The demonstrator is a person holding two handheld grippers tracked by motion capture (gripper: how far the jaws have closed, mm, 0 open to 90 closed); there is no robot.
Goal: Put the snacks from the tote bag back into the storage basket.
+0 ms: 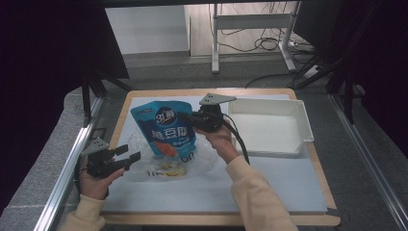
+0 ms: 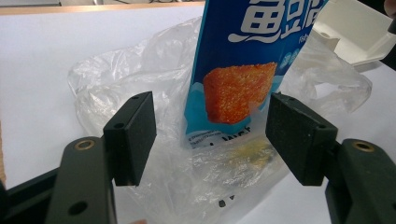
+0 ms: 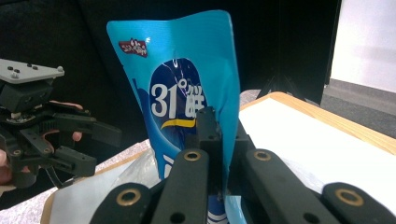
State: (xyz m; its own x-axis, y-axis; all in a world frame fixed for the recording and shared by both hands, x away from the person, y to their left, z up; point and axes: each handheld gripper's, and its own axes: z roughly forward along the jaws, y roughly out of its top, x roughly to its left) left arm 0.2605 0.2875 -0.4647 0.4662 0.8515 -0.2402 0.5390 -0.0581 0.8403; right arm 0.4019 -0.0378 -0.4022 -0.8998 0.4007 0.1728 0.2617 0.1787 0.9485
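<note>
Blue pouch (image 1: 166, 129) edge in right gripper (image 1: 189, 118)

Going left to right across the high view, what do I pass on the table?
Left gripper → blue pouch standing in the clear plastic bag → right gripper, jaws shut on the pouch's edge → white tray.

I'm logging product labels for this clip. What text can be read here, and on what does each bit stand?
"31°鲜": white, on the dark oval on the blue pouch, which the right gripper pinches by its edge.
"鱼豆腐": large white characters across the pouch's middle.
Small red logo at the pouch's top left: too small to read.
Dark print on the plastic bag under the pouch: cut off and blurred, unreadable.
</note>
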